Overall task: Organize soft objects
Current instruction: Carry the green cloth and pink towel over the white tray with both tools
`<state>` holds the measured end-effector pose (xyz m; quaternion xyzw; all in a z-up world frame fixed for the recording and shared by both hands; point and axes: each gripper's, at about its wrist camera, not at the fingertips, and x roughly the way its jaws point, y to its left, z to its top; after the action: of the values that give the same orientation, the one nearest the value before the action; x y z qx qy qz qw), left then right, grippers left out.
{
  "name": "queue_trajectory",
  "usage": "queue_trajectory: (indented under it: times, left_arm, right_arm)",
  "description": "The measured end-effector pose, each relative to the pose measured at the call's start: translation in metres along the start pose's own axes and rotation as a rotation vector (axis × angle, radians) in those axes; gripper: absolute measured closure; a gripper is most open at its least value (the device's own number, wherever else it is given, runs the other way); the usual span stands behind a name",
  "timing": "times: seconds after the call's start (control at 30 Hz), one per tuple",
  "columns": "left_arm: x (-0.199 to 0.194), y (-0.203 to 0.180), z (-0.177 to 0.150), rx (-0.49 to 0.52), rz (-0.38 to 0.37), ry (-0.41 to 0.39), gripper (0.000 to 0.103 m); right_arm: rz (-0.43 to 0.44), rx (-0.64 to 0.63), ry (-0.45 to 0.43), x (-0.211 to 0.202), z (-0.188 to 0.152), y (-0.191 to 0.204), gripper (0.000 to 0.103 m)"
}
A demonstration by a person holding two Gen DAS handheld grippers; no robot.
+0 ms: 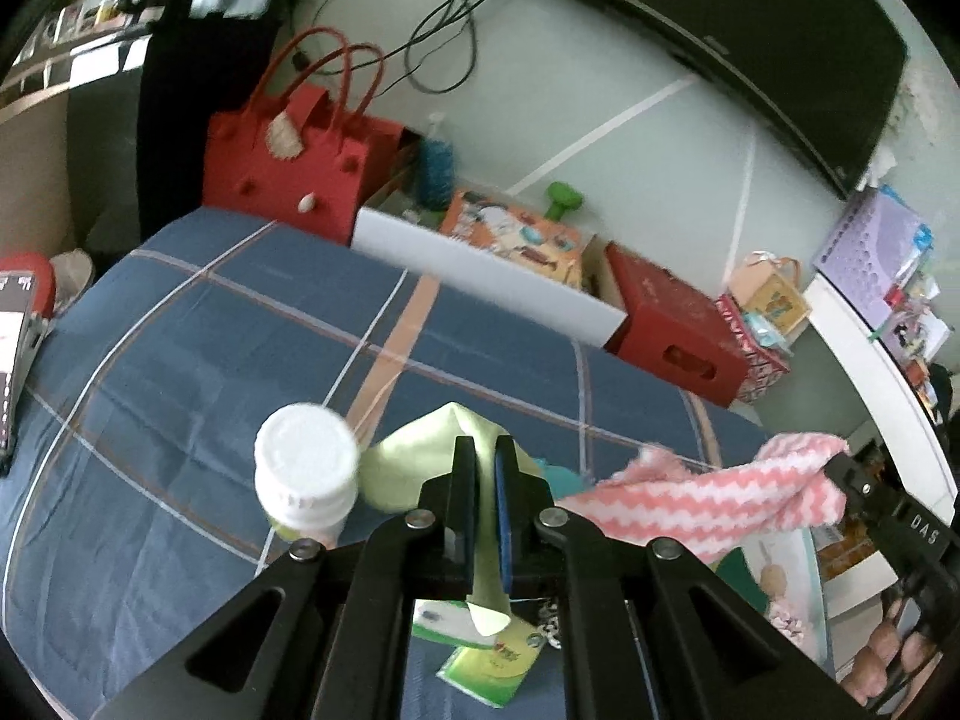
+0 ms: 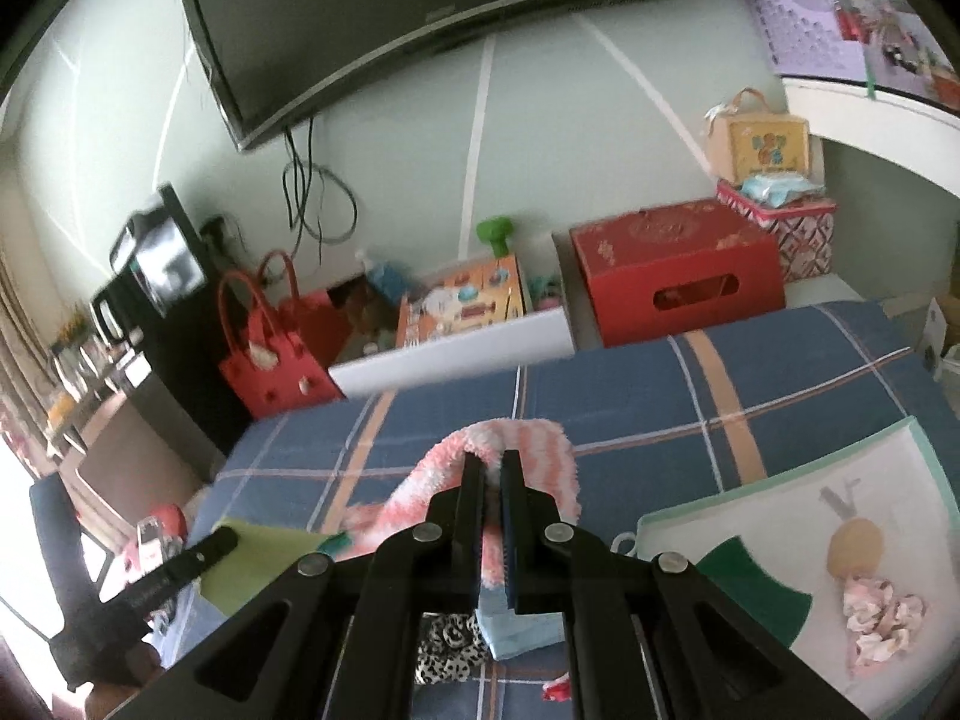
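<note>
Left wrist view: the left gripper (image 1: 486,456) is clamped on a pale green cloth (image 1: 414,456), whose lower end hangs out below the fingers over green packets (image 1: 489,669) that the gripper body partly hides. A white-capped bottle (image 1: 306,474) stands just beside the cloth, blurred. At the right edge the right gripper (image 1: 840,468) holds one end of a pink-and-white zigzag towel (image 1: 714,504) stretched in the air; its fingertips are buried in the pile. A teal item (image 1: 564,480) behind the cloth is too covered to identify. All lie on a blue plaid bedsheet (image 1: 198,348).

Right wrist view: the right gripper (image 2: 493,468) is closed on the pink-and-white zigzag towel (image 2: 516,450), which folds over its fingers. Under the gripper body, a leopard-print scrunchie (image 2: 447,645) and a light blue folded piece (image 2: 522,630) are partly hidden. The left gripper (image 2: 222,540) shows only as one finger against the green cloth (image 2: 258,564). A pink scrunchie (image 2: 882,618) rests on a white illustrated mat (image 2: 780,516). Beyond the bed stand a red box (image 2: 678,270), a red handbag (image 2: 276,360) and a wall television (image 2: 432,18).
</note>
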<state>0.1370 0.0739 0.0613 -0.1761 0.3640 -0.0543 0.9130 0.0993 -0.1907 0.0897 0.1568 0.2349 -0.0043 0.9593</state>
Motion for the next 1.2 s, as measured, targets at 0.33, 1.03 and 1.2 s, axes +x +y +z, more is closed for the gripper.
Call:
queue_trajectory:
  times: [0.33,1.03,1.2]
  left_arm:
    - [-0.015,-0.052,-0.002,0.115,-0.099,-0.078,0.098]
    - [0.035,-0.23,-0.074,0.457,-0.362,0.04,0.098]
    - [0.073,-0.248,-0.093,0.475,-0.372,0.128,0.098]
  right_arm:
    - [-0.048,0.099,-0.151,-0.056,0.017,-0.044,0.098]
    - [-0.331,0.297,-0.253,-0.108,0.019,-0.176,0.098]
    - [-0.388,0.266,-0.092,-0.062,0.007,-0.189,0.098]
